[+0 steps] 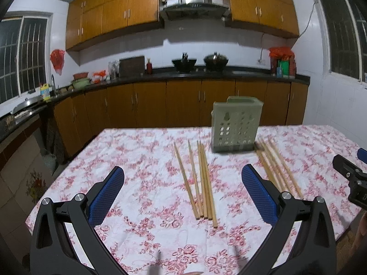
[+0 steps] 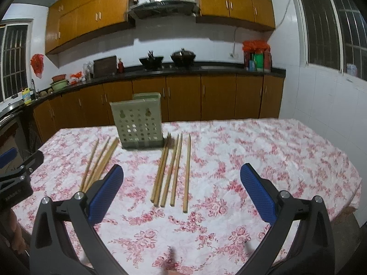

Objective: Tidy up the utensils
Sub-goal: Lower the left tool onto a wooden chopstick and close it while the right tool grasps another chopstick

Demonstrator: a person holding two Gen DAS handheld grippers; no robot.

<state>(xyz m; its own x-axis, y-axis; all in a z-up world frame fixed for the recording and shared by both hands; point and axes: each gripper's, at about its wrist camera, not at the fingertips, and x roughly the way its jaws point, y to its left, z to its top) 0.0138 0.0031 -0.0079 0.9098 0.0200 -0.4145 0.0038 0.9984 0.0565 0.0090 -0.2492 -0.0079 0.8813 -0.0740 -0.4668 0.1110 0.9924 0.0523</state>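
1. Nothing sorted yet: pale green perforated plastic utensil holder [image 1: 236, 126] looks empty, upright on the floral-cloth tabletop [image 1: 137, 155].
2. Two groups of wooden chopsticks [image 1: 201, 181] [image 2: 170, 171] lie flat, one at each front corner of the holder.
3. Left hand-held gripper [image 1: 181, 197] and right hand-held gripper [image 2: 181, 194] are both spread wide, holding nothing.
4. Bare cloth around the holder; tabletop edges well apart from it.

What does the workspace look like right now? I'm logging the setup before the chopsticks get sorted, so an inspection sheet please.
Surface: table under a floral cloth.
Job's things: green holder upright; left chopsticks and right chopsticks flat on either side of it.
Clutter: nothing seen on the table.
Grippers: left gripper and right gripper, jaws open, empty.
Cables: wall cord by the socket.
Surroundings: kitchen counter with woks, cabinets, barred windows.
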